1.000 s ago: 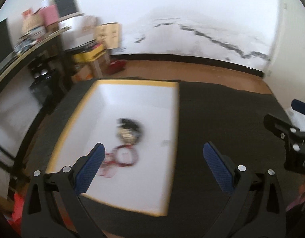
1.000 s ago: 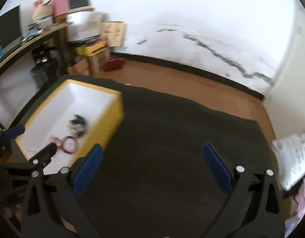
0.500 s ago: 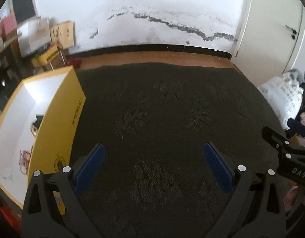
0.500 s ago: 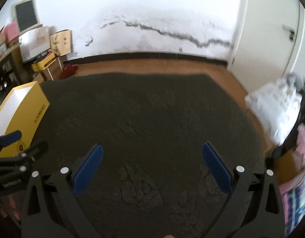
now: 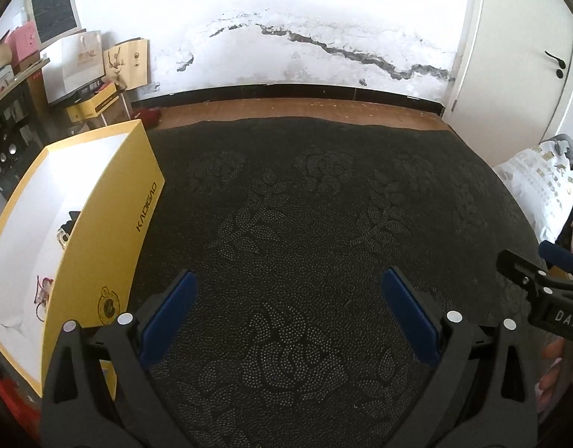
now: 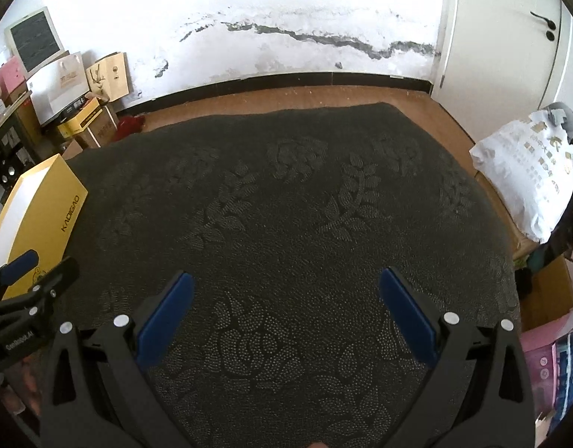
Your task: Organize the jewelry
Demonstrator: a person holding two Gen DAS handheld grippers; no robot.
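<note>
Both grippers have swung away from the yellow box holding jewelry, fingers spread empty, apparently finished.

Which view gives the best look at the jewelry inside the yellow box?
The left wrist view: it looks down into the yellow box, showing a dark piece and a reddish piece on the white lining, partly hidden by the box wall. The right wrist view shows only the box's outer wall and rim, no jewelry.
</note>
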